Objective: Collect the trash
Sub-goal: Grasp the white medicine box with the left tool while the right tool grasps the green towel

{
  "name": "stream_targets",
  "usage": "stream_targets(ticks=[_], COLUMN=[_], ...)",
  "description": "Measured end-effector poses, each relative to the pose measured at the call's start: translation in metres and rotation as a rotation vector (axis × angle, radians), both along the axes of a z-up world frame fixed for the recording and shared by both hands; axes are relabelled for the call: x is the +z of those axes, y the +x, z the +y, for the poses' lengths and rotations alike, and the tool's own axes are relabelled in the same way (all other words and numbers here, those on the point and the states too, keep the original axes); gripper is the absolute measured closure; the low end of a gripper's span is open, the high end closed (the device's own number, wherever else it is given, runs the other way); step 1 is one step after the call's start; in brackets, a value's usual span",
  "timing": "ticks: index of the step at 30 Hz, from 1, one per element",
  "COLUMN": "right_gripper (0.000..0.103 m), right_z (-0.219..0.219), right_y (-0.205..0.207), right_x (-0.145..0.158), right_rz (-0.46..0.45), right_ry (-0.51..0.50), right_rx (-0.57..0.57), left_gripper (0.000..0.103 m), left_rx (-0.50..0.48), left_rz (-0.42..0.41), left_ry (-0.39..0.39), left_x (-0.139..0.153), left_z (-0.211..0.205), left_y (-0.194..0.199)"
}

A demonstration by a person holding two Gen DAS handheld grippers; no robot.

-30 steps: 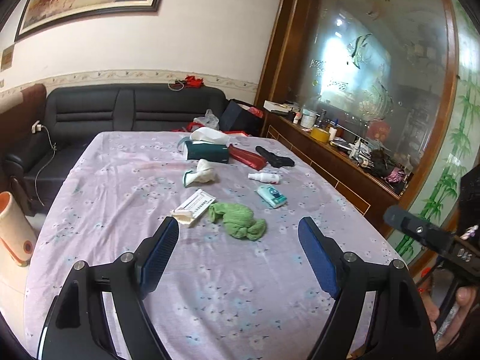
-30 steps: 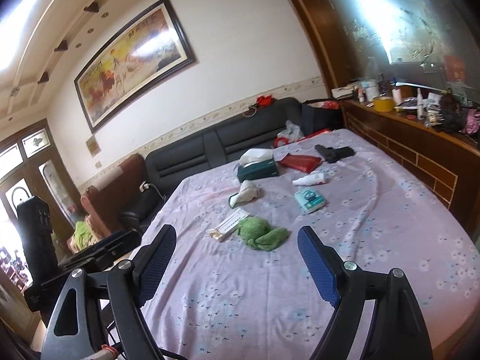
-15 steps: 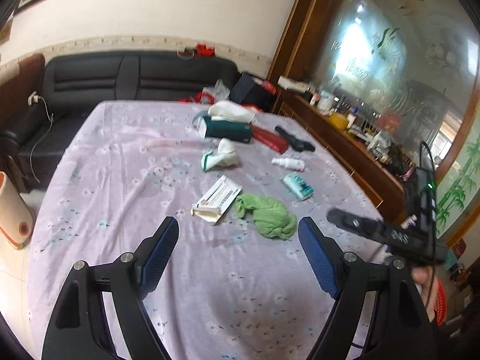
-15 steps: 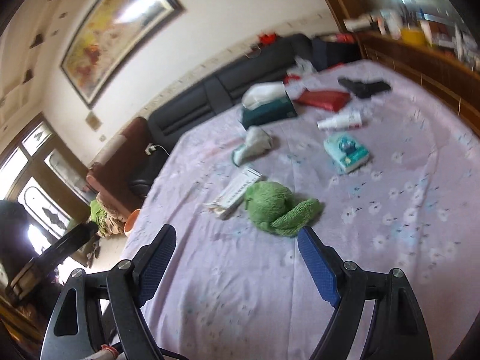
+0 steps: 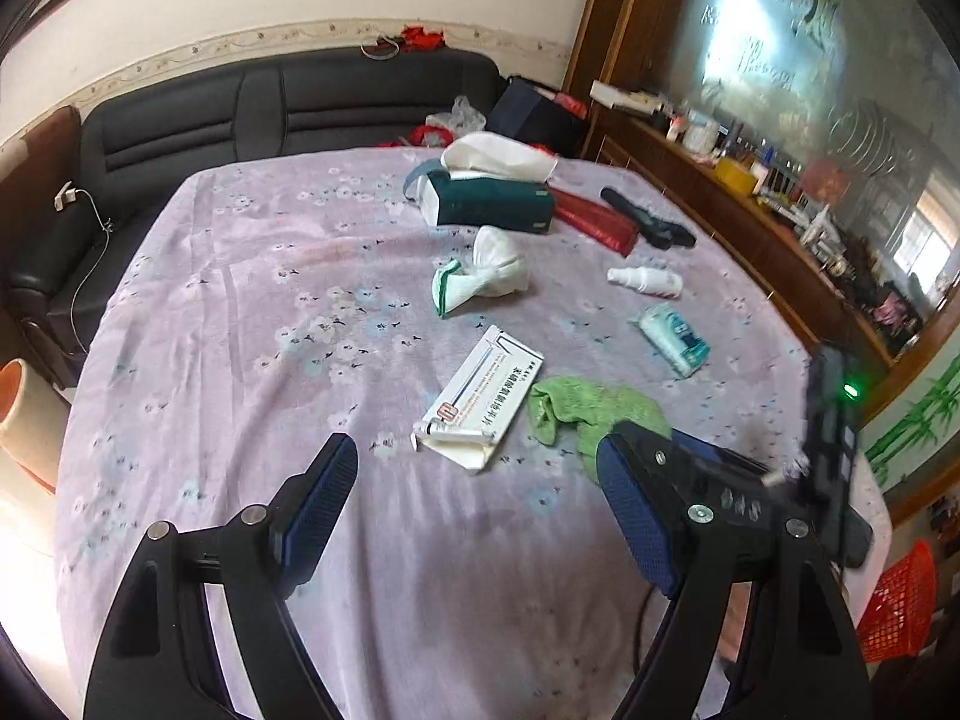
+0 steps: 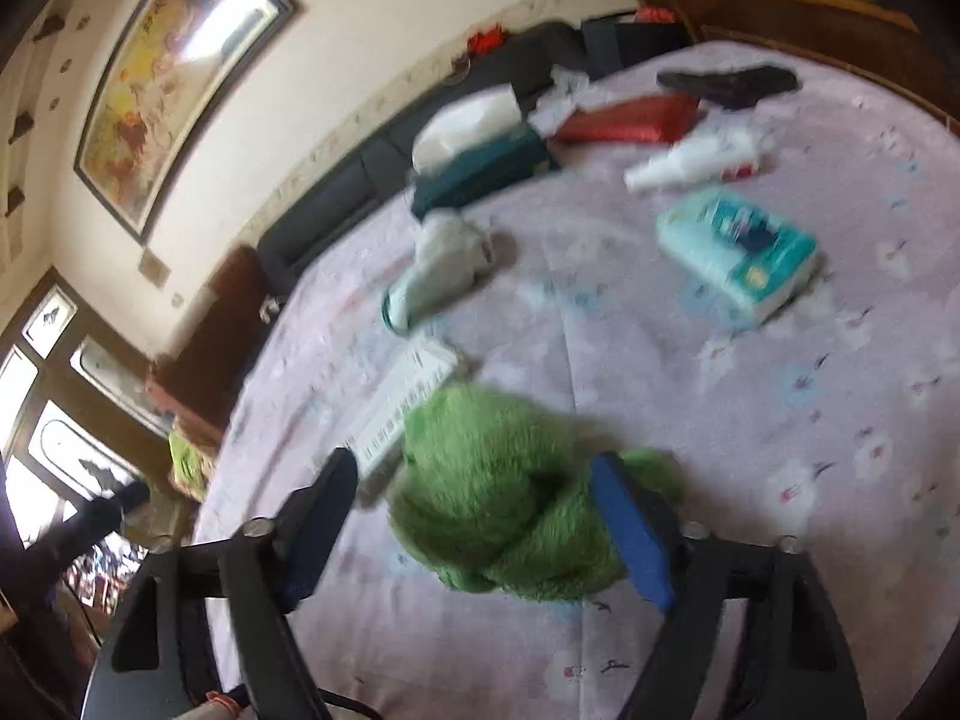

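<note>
1. Right hand-held gripper point(image 6: 474, 516) has just been closing, jaws straddling the green cloth point(image 6: 498, 498), not yet pinching.
2. Left hand-held gripper point(image 5: 474, 498) spread, empty.
3. Cloth lies near on the tabletop point(image 5: 240, 312), right of the white box point(image 5: 480, 402).

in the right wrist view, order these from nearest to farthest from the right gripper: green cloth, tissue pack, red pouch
From the right gripper:
1. green cloth, between the open jaws, which have just been closing
2. tissue pack, mid-table, to the right
3. red pouch, far side, past the white bottle
</note>
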State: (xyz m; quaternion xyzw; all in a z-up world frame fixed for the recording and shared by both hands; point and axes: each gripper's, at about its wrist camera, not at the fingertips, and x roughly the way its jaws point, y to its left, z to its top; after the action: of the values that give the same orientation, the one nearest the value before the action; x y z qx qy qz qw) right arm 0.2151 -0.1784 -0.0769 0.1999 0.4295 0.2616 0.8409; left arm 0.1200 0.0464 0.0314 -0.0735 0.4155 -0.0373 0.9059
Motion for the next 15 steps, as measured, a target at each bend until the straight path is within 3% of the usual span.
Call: stream_targets(ticks=[3,7,10,15], right_gripper=[0.043,0.063,0.065,0.065], right_z=[0.009,-0.003,-0.023,-0.048], right_y=[-0.004,-0.005,-0.006,-0.012], right_x=[0.001,-0.001,0.005,0.015], right_rz=[-0.035,-0.029,-0.055,-0.098], right_ry=[-0.09,-0.047,-0.016,-0.006], right_rx=[0.022,0.019,-0.065,-0.202], left_gripper=[0.022,0.023,0.023,0.023], left_rx=[-0.006,-0.037,-0.059,-0.088], left_rz=[0.026,0.07,0.104,0.151], left_ry=[0.027,0.056,0.152,0.24], left_x=[-0.011,-0.03,-0.05,-0.077], left_z=[-0.006,-0.02,-0.034,-0.046], left_y=[0.022,0.051,0.067,0.089])
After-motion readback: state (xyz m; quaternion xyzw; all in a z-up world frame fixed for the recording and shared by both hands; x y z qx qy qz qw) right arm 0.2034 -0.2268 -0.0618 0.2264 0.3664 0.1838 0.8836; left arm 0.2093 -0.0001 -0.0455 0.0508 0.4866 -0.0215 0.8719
